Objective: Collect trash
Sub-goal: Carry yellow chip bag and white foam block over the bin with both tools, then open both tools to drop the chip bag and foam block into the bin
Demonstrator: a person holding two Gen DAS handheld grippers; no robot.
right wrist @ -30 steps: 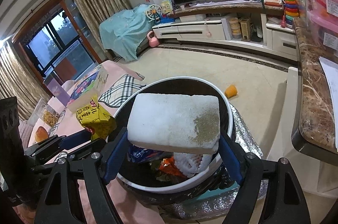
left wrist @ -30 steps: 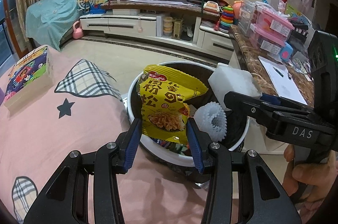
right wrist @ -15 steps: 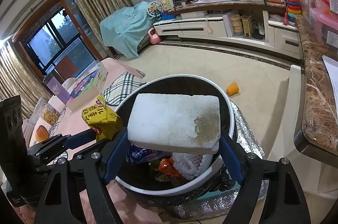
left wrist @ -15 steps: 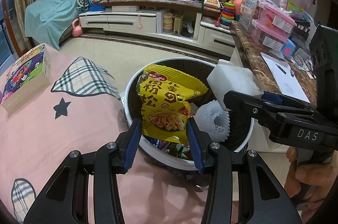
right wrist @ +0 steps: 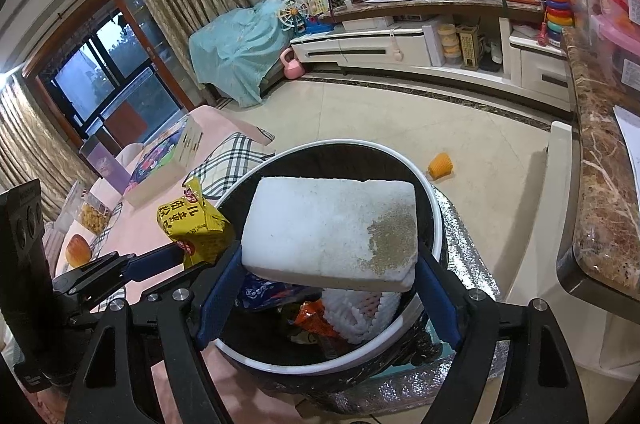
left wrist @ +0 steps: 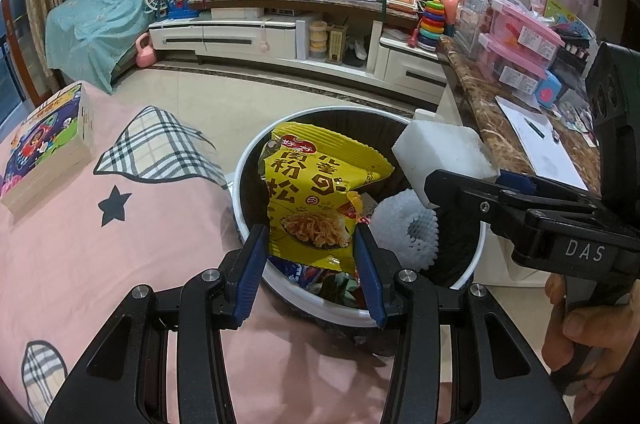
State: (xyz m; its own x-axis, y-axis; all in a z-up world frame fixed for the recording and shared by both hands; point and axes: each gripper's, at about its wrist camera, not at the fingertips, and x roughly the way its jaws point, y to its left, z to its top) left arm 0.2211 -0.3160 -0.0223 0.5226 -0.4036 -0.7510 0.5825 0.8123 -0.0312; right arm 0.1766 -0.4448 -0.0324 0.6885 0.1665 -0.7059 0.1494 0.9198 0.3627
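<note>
My left gripper (left wrist: 310, 236) is shut on a yellow snack bag (left wrist: 316, 192), which stands upright over the near-left part of a round black bin with a white rim (left wrist: 239, 168). My right gripper (right wrist: 330, 256) is shut on a white foam block (right wrist: 332, 224) with a brownish stain, held flat above the bin's rim (right wrist: 434, 208). In the left wrist view the foam block (left wrist: 440, 152) hangs over the bin's right side, with a hand on the right gripper's handle. A white foam net (right wrist: 360, 312) and several wrappers lie inside the bin.
A pink cloth with plaid patches (left wrist: 100, 244) covers the surface left of the bin and carries a book (left wrist: 48, 140). A marble counter (left wrist: 492, 116) runs along the right. An orange object (right wrist: 440, 166) lies on the floor beyond the bin. Silver foil (right wrist: 460, 224) lies under the bin.
Almost nothing: the yellow bag has edged slightly toward the bin. Both grippers keep their hold.
</note>
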